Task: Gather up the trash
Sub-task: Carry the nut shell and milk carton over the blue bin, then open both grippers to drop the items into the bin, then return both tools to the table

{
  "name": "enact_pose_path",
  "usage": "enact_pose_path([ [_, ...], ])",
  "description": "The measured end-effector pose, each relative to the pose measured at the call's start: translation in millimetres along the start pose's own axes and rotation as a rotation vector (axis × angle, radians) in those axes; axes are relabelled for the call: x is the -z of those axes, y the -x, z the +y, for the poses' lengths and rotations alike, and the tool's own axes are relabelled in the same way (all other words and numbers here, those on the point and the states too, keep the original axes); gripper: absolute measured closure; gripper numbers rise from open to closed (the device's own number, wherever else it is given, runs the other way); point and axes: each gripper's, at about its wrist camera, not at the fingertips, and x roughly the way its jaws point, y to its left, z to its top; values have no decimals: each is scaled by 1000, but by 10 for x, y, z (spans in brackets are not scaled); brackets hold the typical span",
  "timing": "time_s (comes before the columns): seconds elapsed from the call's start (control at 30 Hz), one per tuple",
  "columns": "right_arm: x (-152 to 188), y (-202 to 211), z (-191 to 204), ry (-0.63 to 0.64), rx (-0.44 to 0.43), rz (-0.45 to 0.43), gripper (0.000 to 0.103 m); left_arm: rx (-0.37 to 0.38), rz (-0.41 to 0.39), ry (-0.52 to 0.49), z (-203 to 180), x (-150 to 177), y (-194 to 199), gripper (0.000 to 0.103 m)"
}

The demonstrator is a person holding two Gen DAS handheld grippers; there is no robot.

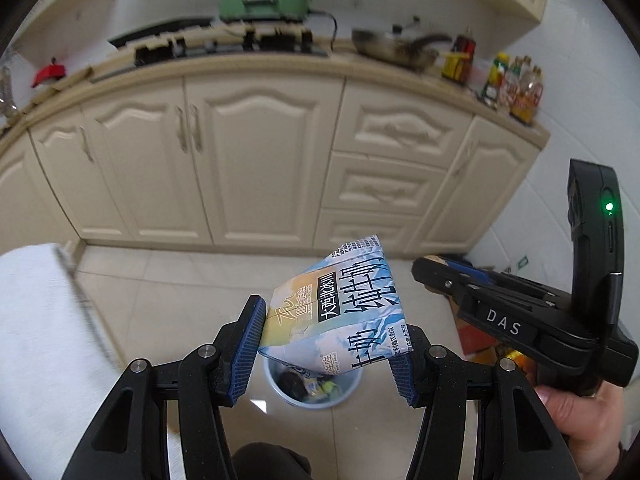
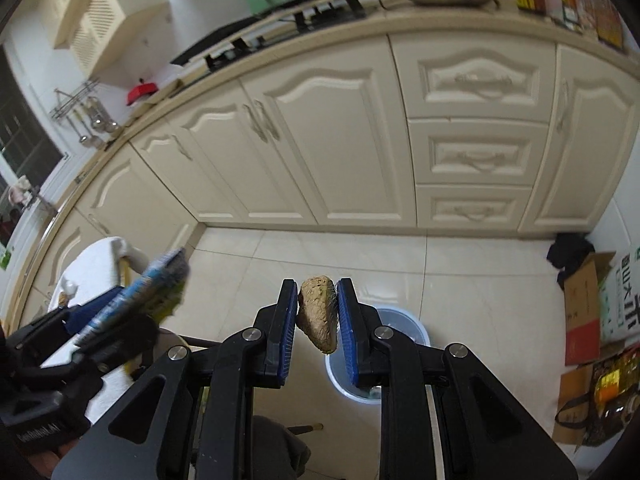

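The left gripper (image 1: 326, 344) clamps a milk carton (image 1: 340, 304) above the bin (image 1: 348, 390). The right gripper (image 2: 316, 316) pinches a brown lump (image 2: 318, 312) over that bin, on the tiled floor (image 2: 312, 256) before cream cabinets (image 2: 320, 140).

The bin (image 1: 316, 392) at lower centre is mostly hidden behind the milk carton (image 1: 340, 312); its contents are too small to identify. Bottles (image 1: 516, 84) at upper right are blurred.

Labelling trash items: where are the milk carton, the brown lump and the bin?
milk carton (image 1: 340, 304), left wrist view, printed front face
brown lump (image 2: 318, 314), right wrist view, its middle
bin (image 2: 416, 330), right wrist view, rim
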Motion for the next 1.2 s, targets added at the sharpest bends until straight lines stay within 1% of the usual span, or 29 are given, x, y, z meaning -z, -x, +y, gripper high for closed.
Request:
enact_pose_path([
  [0.03,-5,-78,-55,-11,1,12,82,6,20,2,11,-43,-115,50],
  [0.1,-11,-194,-123,-26,1,31,82,11,52,4,29,-285,-392,50],
  [0.13,-16,-253,-156,-33,2,39,82,13,67,6,43,-328,-488,50],
  [0.17,-28,-329,-192,-39,7,49,82,17,82,8,41,-452,-627,50],
  [0.2,-31,-384,-228,-43,9,59,80,26,103,9,50,-532,-754,50],
  [0.23,-29,-437,-261,-53,7,68,79,25,119,11,44,-653,-916,48],
  [0.3,-21,-535,-316,-69,-1,84,79,-1,150,10,71,-780,-1168,46],
  [0.33,-20,-571,-334,-72,2,89,72,4,167,16,105,-820,-1252,38],
  [0.37,-19,-613,-357,-79,3,93,66,1,178,22,116,-858,-1327,26],
  [0.4,-12,-646,-381,-88,7,96,52,-19,180,25,121,-909,-1407,21],
  [0.43,-2,-667,-401,-95,12,100,44,-33,173,25,144,-937,-1427,17],
  [0.5,19,-684,-430,-110,12,102,40,-46,169,29,168,-964,-1451,12],
  [0.57,42,-672,-443,-121,19,99,28,-70,156,35,216,-994,-1442,7],
  [0.6,53,-659,-435,-123,24,96,15,-88,146,37,243,-1006,-1421,5],
  [0.63,64,-647,-431,-126,29,91,0,-105,139,38,243,-998,-1410,3],
  [0.7,86,-618,-412,-127,41,80,0,-136,115,41,259,-1008,-1336,2],
  [0.83,132,-617,-354,-117,72,102,0,-160,68,54,284,-1017,-1157,1],
  [0.93,151,-525,-262,-113,67,91,0,-164,28,63,255,-905,-926,1],
  [1.07,145,-349,-83,-85,64,67,0,-159,-33,65,245,-606,-427,1],
  [1.2,115,-144,162,-54,54,34,0,-156,-94,79,333,-310,105,1],
])
